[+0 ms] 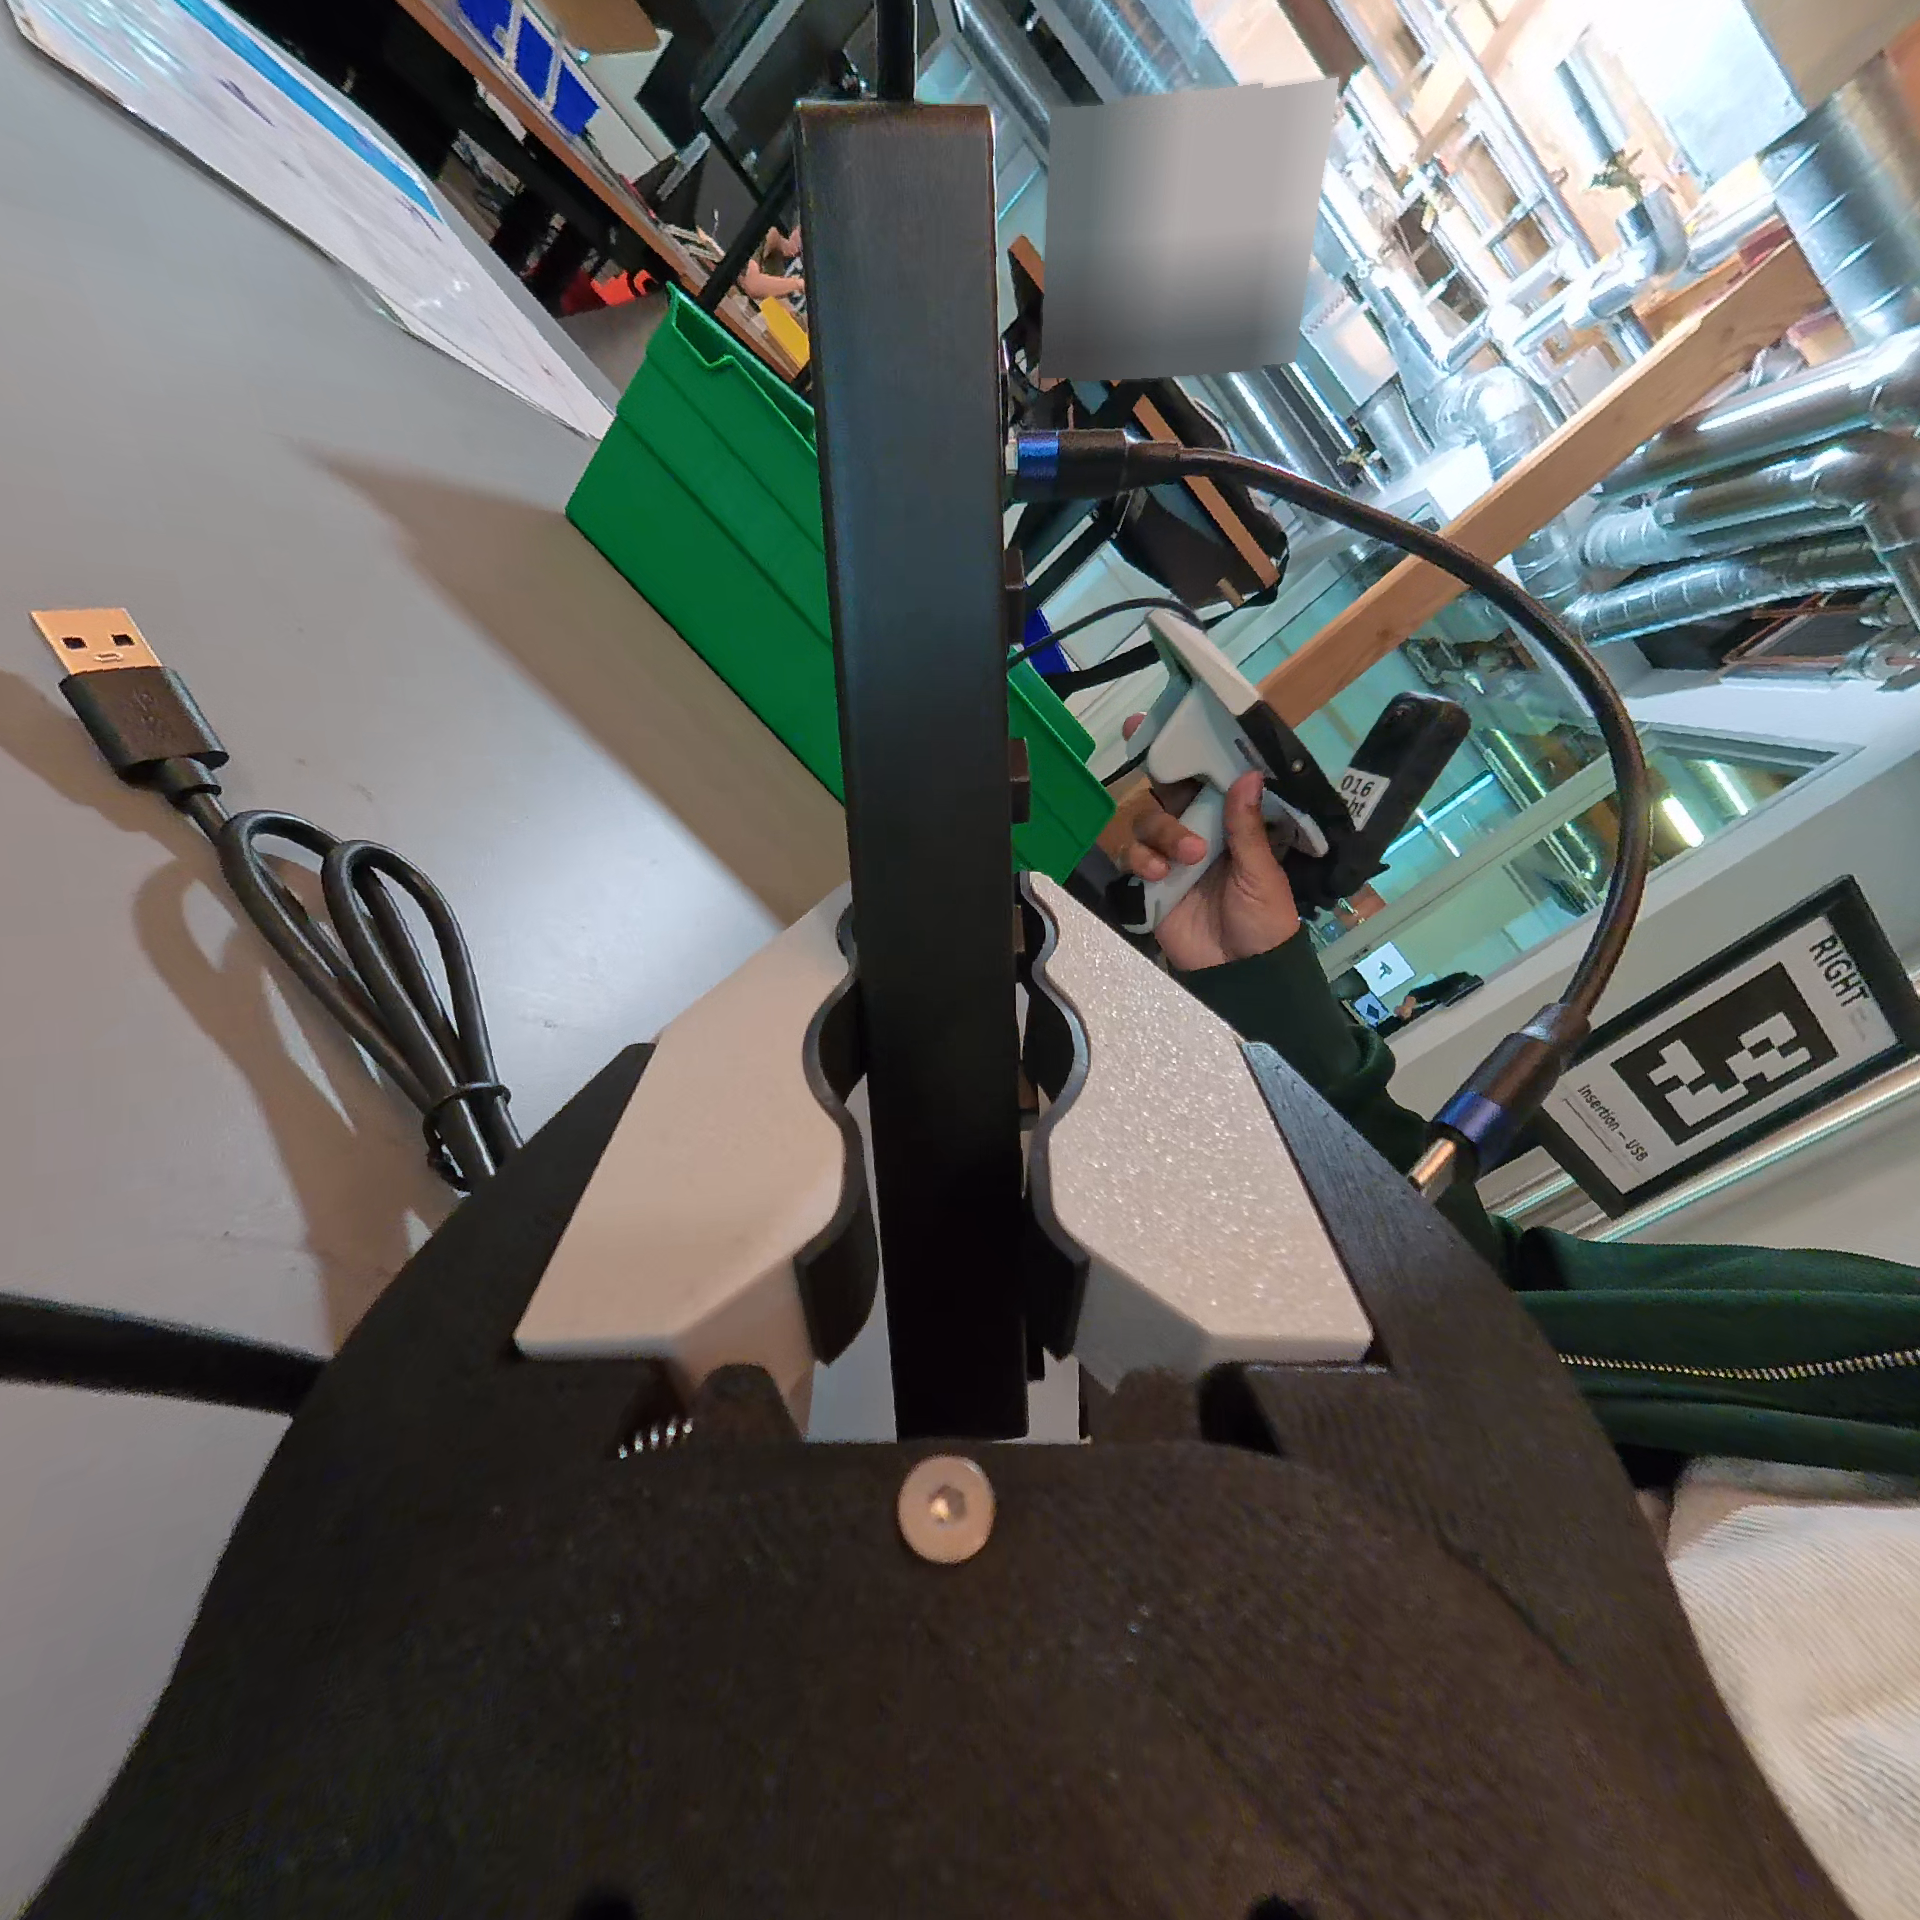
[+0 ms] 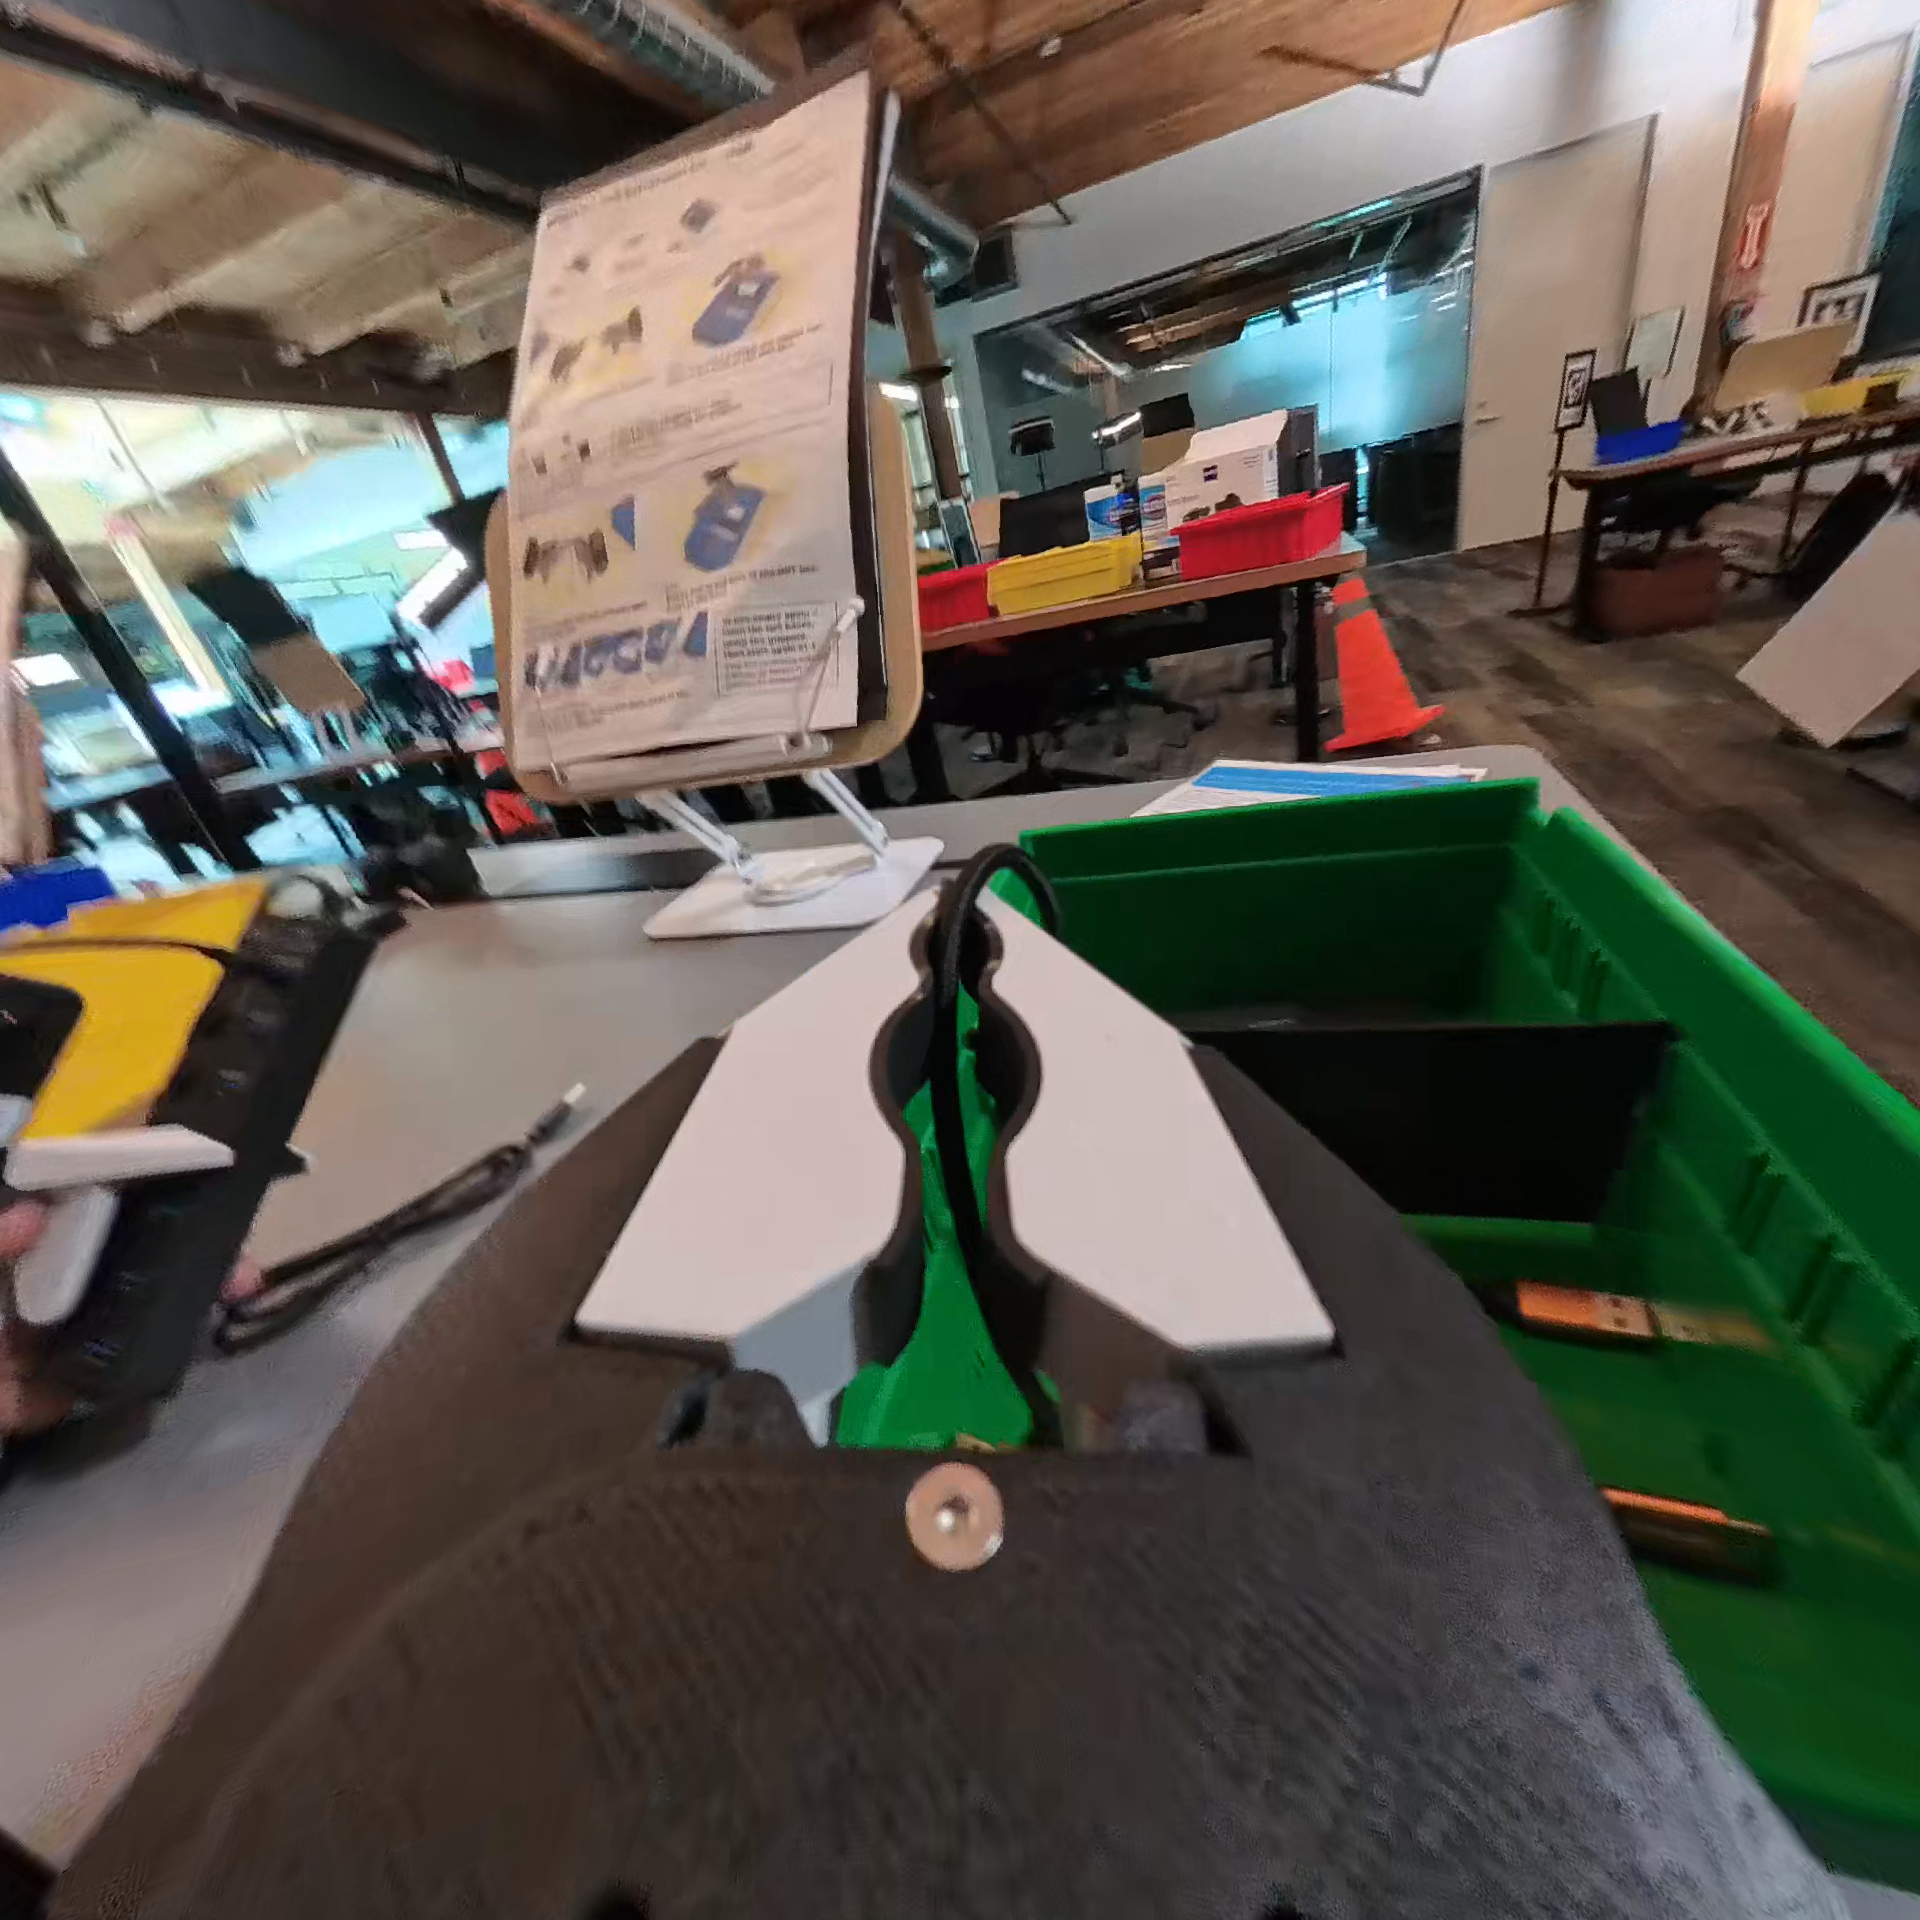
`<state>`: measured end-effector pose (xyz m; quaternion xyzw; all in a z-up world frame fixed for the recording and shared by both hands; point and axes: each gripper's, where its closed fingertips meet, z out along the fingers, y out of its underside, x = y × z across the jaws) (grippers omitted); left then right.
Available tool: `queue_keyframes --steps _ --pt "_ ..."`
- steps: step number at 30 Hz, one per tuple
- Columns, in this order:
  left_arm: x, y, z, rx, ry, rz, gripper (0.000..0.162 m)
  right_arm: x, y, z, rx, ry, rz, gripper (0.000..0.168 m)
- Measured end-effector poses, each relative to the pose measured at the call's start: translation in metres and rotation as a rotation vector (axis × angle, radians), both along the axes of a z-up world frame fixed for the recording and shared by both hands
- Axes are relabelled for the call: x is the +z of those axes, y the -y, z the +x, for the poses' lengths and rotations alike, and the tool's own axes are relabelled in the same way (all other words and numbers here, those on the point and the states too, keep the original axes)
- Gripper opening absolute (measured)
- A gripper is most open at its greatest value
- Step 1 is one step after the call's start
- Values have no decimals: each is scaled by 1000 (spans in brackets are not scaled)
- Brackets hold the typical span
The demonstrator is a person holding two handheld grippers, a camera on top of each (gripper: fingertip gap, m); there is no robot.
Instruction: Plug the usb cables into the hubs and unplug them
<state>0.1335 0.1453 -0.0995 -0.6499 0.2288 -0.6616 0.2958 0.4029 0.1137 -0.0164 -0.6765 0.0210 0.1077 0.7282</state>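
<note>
My left gripper (image 1: 940,920) is shut on a long black USB hub (image 1: 904,520) and holds it upright above the grey table (image 1: 416,644). A black cable with blue-ringed plugs (image 1: 1060,457) is plugged into the hub's right side near its top. It arcs right and down to a free plug (image 1: 1486,1117). A second black USB cable (image 1: 135,707) lies coiled on the table at left, unplugged. My right gripper (image 2: 961,920) is shut on a thin black cable (image 2: 951,1091) over the green bin (image 2: 1662,1039). The right gripper also shows far off in the left wrist view (image 1: 1236,748).
The green bin has a black divider (image 2: 1455,1122) and small orange-black items (image 2: 1579,1320) inside. A document stand (image 2: 707,468) stands at the table's back. A marker sign (image 1: 1745,1049) stands at right. Papers (image 1: 312,208) lie on the far table. The loose cable (image 2: 416,1205) lies left of the bin.
</note>
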Motion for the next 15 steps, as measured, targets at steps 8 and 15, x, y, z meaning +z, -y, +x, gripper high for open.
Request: queue_keyframes --steps 8,15 --pt "1 -2 -2 9 10 -10 22 -81 6 88 -429 497 -460 24" --pt "2 -1 -2 6 15 -10 23 -75 12 89 -455 603 -463 68"
